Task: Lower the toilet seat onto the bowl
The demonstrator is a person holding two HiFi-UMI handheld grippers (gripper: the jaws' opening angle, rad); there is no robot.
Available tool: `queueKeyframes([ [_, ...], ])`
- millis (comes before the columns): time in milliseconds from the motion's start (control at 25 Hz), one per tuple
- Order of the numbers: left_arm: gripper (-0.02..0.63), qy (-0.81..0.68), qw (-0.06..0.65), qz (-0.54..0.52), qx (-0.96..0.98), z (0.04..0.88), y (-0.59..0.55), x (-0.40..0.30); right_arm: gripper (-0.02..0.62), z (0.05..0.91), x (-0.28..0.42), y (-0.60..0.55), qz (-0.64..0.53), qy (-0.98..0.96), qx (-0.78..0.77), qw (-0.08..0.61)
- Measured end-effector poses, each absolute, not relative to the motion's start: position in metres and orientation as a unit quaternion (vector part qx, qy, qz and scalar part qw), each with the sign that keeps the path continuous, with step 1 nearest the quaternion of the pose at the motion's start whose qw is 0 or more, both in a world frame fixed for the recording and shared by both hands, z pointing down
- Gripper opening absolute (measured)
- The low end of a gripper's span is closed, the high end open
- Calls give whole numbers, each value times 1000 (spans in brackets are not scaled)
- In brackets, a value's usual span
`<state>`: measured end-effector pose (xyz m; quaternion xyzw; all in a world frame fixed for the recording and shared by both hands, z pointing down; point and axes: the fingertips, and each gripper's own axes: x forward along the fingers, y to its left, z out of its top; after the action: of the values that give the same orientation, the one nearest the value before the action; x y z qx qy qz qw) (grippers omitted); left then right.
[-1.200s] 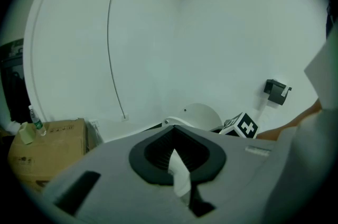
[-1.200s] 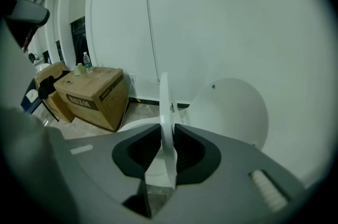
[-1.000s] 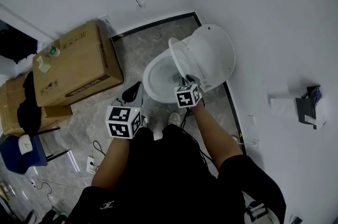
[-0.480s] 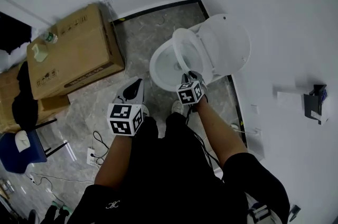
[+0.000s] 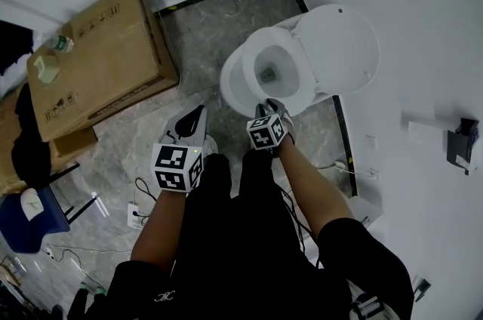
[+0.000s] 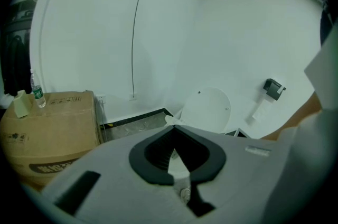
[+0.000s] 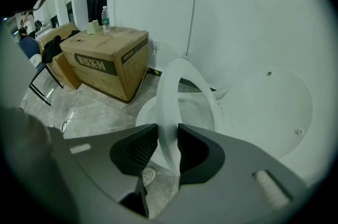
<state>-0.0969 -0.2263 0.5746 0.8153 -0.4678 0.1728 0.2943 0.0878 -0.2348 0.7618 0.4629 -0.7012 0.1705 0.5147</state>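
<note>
A white toilet stands by the wall with its lid (image 5: 339, 47) up. The toilet seat (image 5: 250, 60) hangs low over the bowl (image 5: 232, 88), still tilted in the right gripper view. My right gripper (image 5: 270, 106) is at the seat's front edge. There the seat rim (image 7: 168, 91) fills the gap between the pads of my right gripper (image 7: 168, 136). Its jaws have just been opening, and the rim still touches both pads. My left gripper (image 5: 198, 113) hovers over the floor left of the bowl, holding nothing. The tips of my left gripper (image 6: 174, 128) meet, with the lid (image 6: 208, 109) beyond them.
A large cardboard box (image 5: 98, 54) with a bottle (image 5: 60, 43) on it stands left of the toilet. A blue chair (image 5: 26, 216) and floor cables (image 5: 139, 198) lie at lower left. A paper holder (image 5: 460, 145) hangs on the right wall. The person's legs stand just before the bowl.
The seat has swung down from near the lid to low over the bowl, with my right gripper following at its front edge. Both grippers have sunk.
</note>
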Motion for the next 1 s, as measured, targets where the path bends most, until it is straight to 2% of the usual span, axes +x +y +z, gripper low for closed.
queueKeyframes([
  [680, 8, -452, 314, 194, 812, 678, -232, -133, 173, 877, 43, -218, 195, -697, 438, 533],
  [1000, 8, -443, 328, 204, 809, 714, -219, -135, 171, 921, 33, -214, 227, -697, 418, 537],
])
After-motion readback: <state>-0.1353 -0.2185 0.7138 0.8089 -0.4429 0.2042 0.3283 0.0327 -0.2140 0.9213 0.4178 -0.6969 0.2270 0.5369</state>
